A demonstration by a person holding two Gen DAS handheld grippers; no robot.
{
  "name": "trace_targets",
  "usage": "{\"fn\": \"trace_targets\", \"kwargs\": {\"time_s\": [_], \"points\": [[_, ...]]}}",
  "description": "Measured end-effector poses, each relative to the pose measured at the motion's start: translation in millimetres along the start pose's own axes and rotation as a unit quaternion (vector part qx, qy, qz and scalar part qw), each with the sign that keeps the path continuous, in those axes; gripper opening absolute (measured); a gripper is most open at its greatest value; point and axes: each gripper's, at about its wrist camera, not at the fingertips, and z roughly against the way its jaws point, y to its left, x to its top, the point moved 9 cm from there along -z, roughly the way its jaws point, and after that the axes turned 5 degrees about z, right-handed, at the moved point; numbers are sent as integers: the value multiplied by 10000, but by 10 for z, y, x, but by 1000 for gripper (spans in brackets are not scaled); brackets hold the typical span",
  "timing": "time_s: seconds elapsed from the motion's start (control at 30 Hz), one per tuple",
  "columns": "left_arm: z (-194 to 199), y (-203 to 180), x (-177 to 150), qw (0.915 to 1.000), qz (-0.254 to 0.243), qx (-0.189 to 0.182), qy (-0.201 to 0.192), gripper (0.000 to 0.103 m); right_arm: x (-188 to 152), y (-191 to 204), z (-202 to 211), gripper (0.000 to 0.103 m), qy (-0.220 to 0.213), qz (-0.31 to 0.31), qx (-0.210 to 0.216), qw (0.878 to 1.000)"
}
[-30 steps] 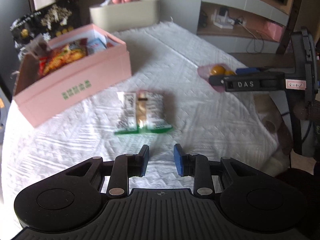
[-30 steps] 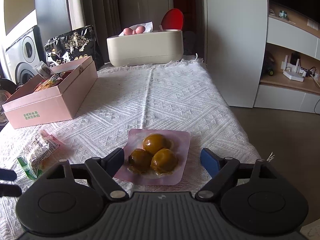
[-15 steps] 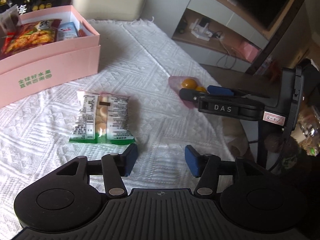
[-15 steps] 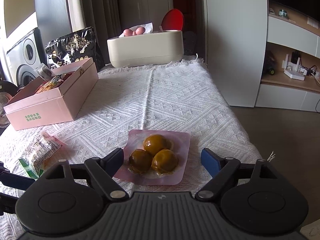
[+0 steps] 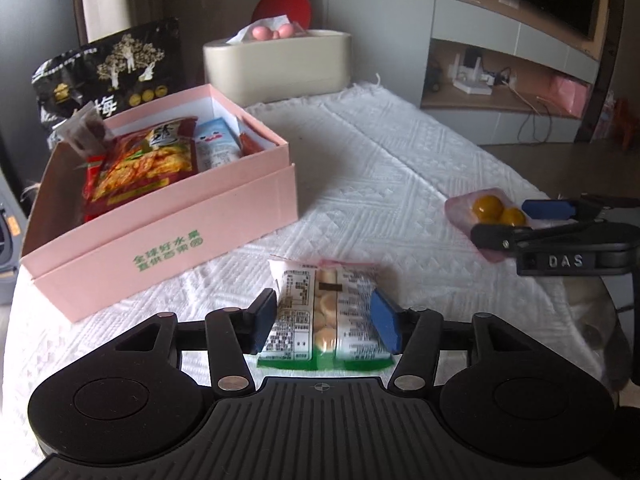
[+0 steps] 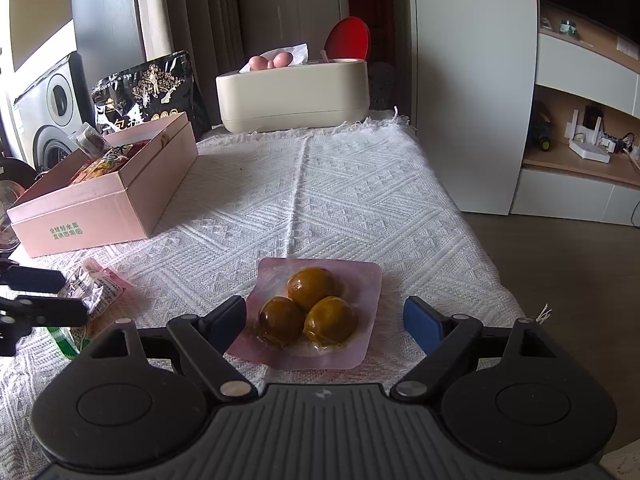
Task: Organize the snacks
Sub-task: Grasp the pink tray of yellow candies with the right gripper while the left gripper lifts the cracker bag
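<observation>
Tongs in your left hand (image 5: pixel 325 326), jaws just widened, straddle the biscuit packet (image 5: pixel 326 312) on the desk without pinching; right tongs (image 6: pixel 325 324) gape around the egg pouch (image 6: pixel 310 314); slick film might slip.

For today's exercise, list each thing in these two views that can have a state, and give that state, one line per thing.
Pink box: lid off, partly filled with snack packs.
Biscuit packet: flat on the cloth, between the left gripper's pads, not visibly pressed.
Pouch of three brown balls: sealed, flat, between the right gripper's fingers, untouched.
Left gripper: open, jaws just opened.
Right gripper: open wide.
Black bag: upright behind the box.
</observation>
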Motion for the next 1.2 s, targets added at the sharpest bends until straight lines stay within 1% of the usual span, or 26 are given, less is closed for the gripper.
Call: {"fn": "trace_targets", "kwargs": {"time_s": [0.13,0.2,0.23,0.3,0.33,0.37,0.4,0.47,0.53,0.57,0.6,0.63,0.67,0.7,0.77,0.8,0.83,0.87,0.9,0.93,0.97,1.0,1.1,1.17,1.2], "points": [[-125,54,31,9996,226,-188,8,63,-2,13,-9,88,33,78,-4,10000],[-167,54,19,9989,321,-330,13,69,-5,16,-8,92,54,63,132,9999],[-180,53,10,9988,337,-367,16,68,-3,15,-9,96,67,25,250,9997],[-182,22,-7,9991,221,-359,-54,69,-1,3,-6,100,100,-60,452,9989],[-186,-6,-25,9994,89,-340,-54,71,-1,1,-4,102,125,-89,525,9985],[-189,-50,-51,9994,-149,-286,-80,72,-2,6,-7,103,180,-67,581,9981],[-184,-85,-70,9992,-306,-224,-139,72,0,20,-11,103,250,-16,588,9980],[-168,-94,-87,9995,-170,-219,-153,72,-11,69,-24,103,395,202,511,9977],[-164,-92,-80,9996,-155,-203,-109,72,-47,147,-48,103,523,656,364,9958],[-156,-81,-77,9996,-131,-213,-95,69,-51,179,-45,103,481,836,368,9947],[-139,-63,-79,9996,-60,-258,-75,69,-53,189,-43,103,482,854,431,9942],[-120,-46,-86,9995,9,-301,-59,68,-43,169,-29,100,487,791,397,9949],[-88,-17,-99,9993,105,-343,-39,67,-25,145,3,93,425,690,304,9962],[-55,6,-116,9992,190,-355,-23,67,3,134,55,91,281,624,239,9974],[10,51,-160,9990,317,-327,-13,66,71,155,159,91,-17,622,272,9977],[42,78,-184,9990,353,-261,-12,66,102,168,185,89,-99,624,286,9976],[74,104,-207,9991,379,-177,-12,66,125,180,186,85,-120,626,298,9975],[106,131,-228,9991,405,-99,-15,66,142,183,163,78,-85,614,289,9977],[143,169,-252,9990,452,-25,-11,66,150,176,112,75,2,580,264,9980],[165,204,-274,9987,514,30,14,66,149,165,63,69,92,532,261,9982],[185,237,-298,9983,586,65,44,66,131,158,8,66,199,469,291,9983],[208,250,-313,9980,621,62,47,66,114,156,-30,67,267,428,320,9982],[261,231,-364,9981,617,61,54,66,96,206,-23,66,188,602,191,9978],[282,205,-391,9985,534,63,45,66,95,251,21,63,135,793,118,9967],[297,201,-406,9985,539,52,44,66,104,271,56,60,107,881,104,9960]]}}
